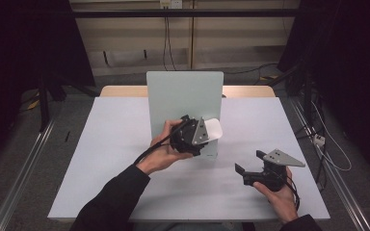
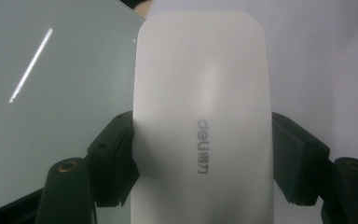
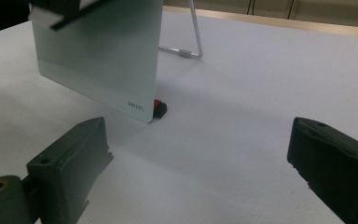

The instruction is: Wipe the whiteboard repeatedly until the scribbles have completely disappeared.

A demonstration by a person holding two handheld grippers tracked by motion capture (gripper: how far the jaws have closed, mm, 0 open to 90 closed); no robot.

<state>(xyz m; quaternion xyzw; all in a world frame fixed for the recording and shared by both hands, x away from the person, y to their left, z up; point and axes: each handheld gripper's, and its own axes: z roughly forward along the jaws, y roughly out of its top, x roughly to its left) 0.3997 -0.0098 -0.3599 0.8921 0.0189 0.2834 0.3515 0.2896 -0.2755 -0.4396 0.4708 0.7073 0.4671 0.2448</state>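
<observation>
We hold a white eraser (image 2: 200, 126), printed with a grey brand mark, clamped between the jaws of our left tongs (image 1: 207, 132), which sit raised in front of the pale green glass board (image 1: 183, 98) standing upright near the middle of the counter (image 1: 111, 159). In the left gripper view the black jaws press on both long sides of the eraser, with the board's face just beside it at the left. Our right tongs (image 1: 248, 163) rest low over the counter toward the near right, well apart from the board, their jaws spread wide with nothing between them. In the right gripper view we see the board's lower corner, a small red and black foot (image 3: 159, 108) under it and a wire stand (image 3: 189, 44) behind.
</observation>
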